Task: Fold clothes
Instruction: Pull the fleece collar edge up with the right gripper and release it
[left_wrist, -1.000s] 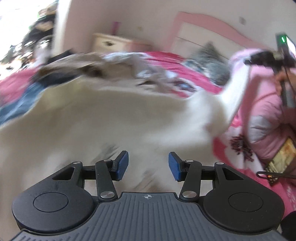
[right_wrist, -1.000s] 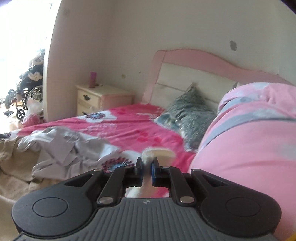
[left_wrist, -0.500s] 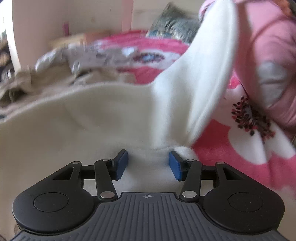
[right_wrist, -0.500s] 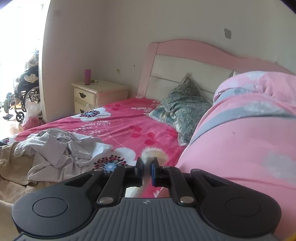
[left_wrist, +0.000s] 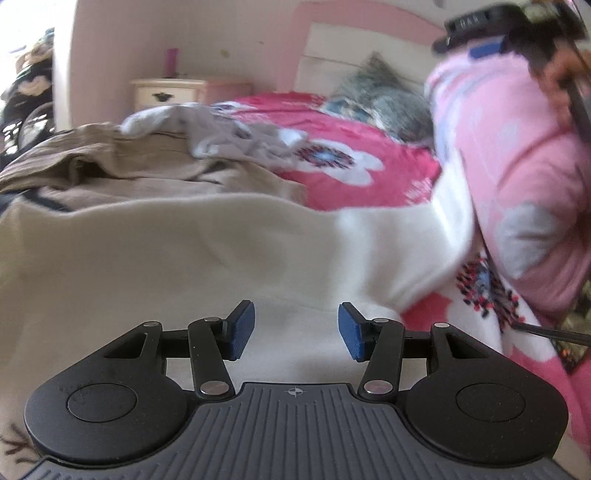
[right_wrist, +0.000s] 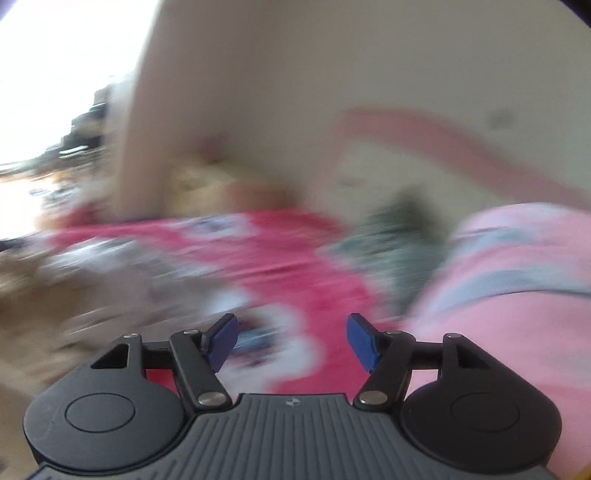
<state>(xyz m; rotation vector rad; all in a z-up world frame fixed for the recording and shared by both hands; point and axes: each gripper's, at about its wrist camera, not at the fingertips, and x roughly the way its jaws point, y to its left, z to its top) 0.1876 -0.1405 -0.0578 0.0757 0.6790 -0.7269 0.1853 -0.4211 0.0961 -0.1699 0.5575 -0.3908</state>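
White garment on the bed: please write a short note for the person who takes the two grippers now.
Left gripper: open, over the white garment, holding nothing.
Right gripper: jaws opening, nothing between them; its view is blurred.
The white garment lies spread on the pink floral bedspread, one part trailing toward the pink quilt. A beige garment and a grey one lie crumpled behind.
Done: white garment laid out.
Left: fold it, then the other two.
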